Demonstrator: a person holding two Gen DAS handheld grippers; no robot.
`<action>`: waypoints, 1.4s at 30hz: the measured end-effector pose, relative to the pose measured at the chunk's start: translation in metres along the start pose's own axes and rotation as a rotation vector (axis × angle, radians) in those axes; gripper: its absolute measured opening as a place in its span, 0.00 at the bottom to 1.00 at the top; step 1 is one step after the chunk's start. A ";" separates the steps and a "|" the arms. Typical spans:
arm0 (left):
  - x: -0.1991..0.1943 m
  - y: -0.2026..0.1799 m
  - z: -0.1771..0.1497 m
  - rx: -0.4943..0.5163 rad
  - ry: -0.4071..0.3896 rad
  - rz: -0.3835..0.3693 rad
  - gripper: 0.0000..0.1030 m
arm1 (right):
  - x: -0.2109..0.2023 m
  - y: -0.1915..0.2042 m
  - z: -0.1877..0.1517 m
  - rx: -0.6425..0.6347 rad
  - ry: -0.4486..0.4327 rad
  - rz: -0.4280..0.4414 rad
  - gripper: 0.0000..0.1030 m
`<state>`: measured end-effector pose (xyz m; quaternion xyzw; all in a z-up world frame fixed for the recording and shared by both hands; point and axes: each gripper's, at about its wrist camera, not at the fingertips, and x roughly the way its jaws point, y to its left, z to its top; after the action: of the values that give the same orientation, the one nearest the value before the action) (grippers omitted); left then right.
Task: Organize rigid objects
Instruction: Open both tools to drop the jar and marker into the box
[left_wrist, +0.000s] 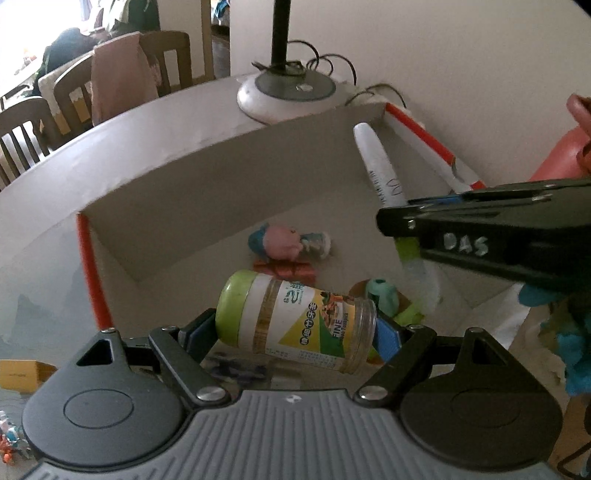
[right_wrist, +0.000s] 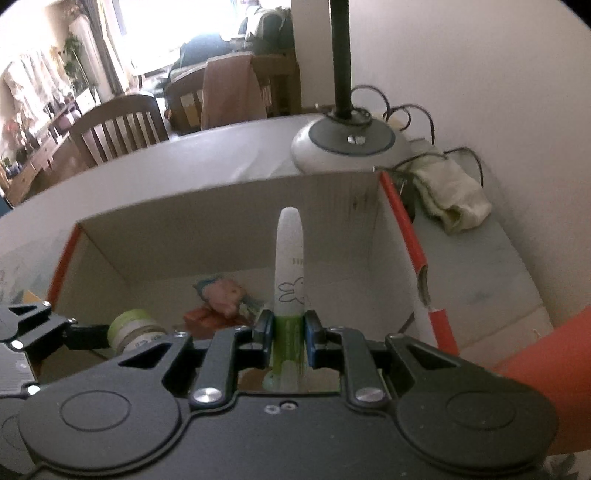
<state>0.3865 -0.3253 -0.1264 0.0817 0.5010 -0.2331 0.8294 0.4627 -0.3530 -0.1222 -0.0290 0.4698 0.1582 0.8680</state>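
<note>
My left gripper (left_wrist: 293, 334) is shut on a clear toothpick jar (left_wrist: 295, 314) with a green cap. The jar lies sideways between the blue pads, above the near part of an open cardboard box (left_wrist: 221, 177) with red edges. My right gripper (right_wrist: 290, 332) is shut on a white marker pen (right_wrist: 290, 258) with a rabbit drawing, gripped at its green section. The pen points into the box (right_wrist: 229, 221). In the left wrist view the right gripper (left_wrist: 399, 225) comes in from the right with the pen (left_wrist: 376, 162). On the box floor lie a pink toy figure (left_wrist: 284, 242), an orange piece (left_wrist: 284, 271) and a teal toy (left_wrist: 382, 295).
A lamp base (left_wrist: 286, 94) with cables stands behind the box by the wall. A folded cloth (right_wrist: 450, 199) lies right of the box. Wooden chairs (right_wrist: 118, 125) stand beyond the table. Small toys (left_wrist: 11, 446) and a yellow carton (left_wrist: 22, 373) sit at the near left. A coral sleeve (right_wrist: 535, 350) is at the right.
</note>
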 end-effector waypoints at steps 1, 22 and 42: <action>0.002 -0.002 0.001 0.005 0.008 0.000 0.83 | 0.003 -0.001 0.000 -0.002 0.011 0.001 0.16; 0.041 0.003 0.008 -0.026 0.262 -0.002 0.83 | 0.014 -0.005 -0.008 0.018 0.083 0.011 0.26; 0.023 -0.005 0.012 0.006 0.251 -0.045 0.83 | -0.033 0.000 -0.011 0.056 0.011 0.056 0.49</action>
<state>0.4029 -0.3412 -0.1405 0.1015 0.6020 -0.2413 0.7543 0.4368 -0.3629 -0.1009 0.0075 0.4793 0.1690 0.8612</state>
